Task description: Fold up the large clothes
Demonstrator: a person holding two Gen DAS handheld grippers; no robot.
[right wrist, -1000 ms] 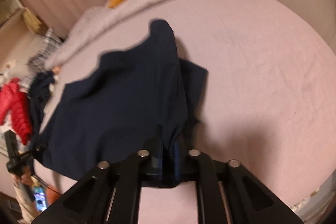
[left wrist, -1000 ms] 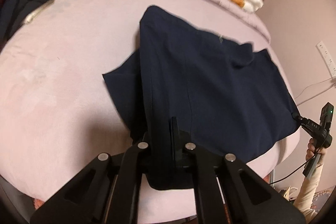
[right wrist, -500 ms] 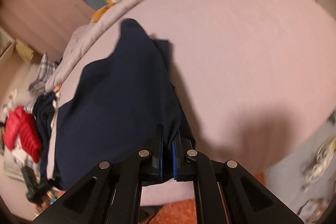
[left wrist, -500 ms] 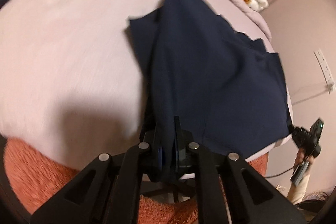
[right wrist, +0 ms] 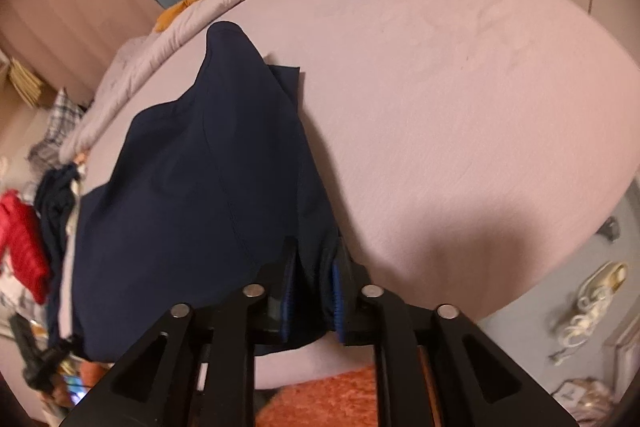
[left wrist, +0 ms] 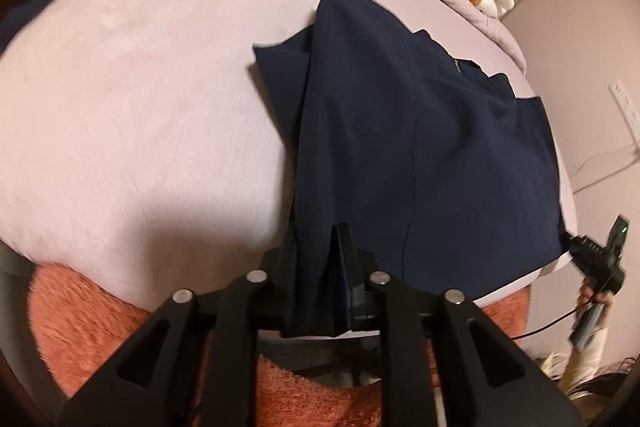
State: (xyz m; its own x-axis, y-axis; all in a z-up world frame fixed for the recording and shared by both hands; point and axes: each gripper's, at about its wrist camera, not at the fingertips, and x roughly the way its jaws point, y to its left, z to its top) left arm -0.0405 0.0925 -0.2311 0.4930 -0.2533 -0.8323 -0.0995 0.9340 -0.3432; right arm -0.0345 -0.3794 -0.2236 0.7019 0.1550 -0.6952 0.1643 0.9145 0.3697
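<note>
Your left gripper and right gripper are both easing their jaws apart, each with a near corner of the navy garment between them, seemingly no longer pinched, while the cloth lies spread across the pink bed.

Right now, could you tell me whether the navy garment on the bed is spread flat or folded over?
Folded over. The navy garment lies doubled on the bed, with a lower layer sticking out along one side.
</note>
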